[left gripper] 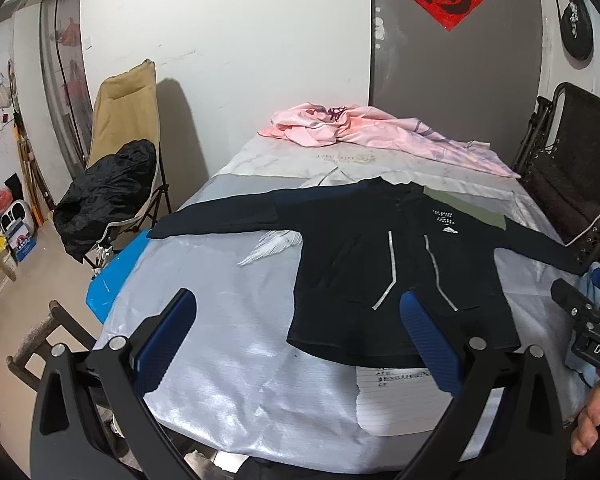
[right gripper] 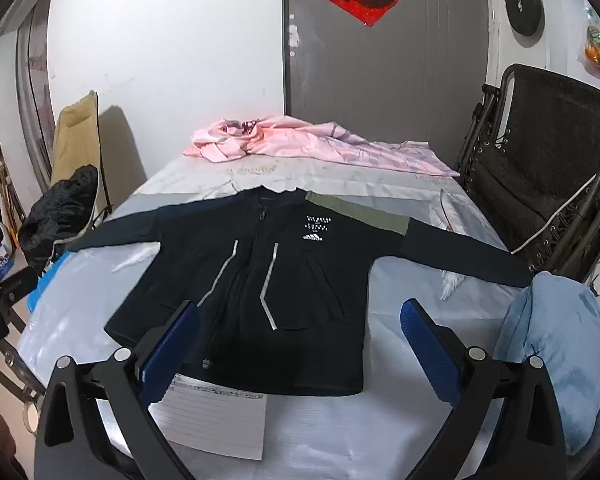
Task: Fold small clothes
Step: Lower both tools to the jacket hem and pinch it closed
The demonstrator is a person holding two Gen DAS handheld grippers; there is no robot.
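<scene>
A small black zip jacket (left gripper: 396,272) (right gripper: 256,292) with silver stripes and a white chest logo lies flat and face up on the table, both sleeves spread sideways. An olive band crosses its right shoulder. My left gripper (left gripper: 298,308) hovers open over the white cloth near the jacket's hem, its right finger above the hem edge. My right gripper (right gripper: 300,320) is open too, above the jacket's lower half, nothing between its fingers. The right gripper's body (left gripper: 588,328) shows at the right edge of the left wrist view.
A lined paper sheet (right gripper: 216,420) lies under the hem at the table's near edge. Pink clothes (right gripper: 300,144) are heaped at the far end; light blue clothes (right gripper: 556,356) sit near right. A tan chair (left gripper: 120,152) with a black garment stands left, a dark folding chair (right gripper: 548,184) right.
</scene>
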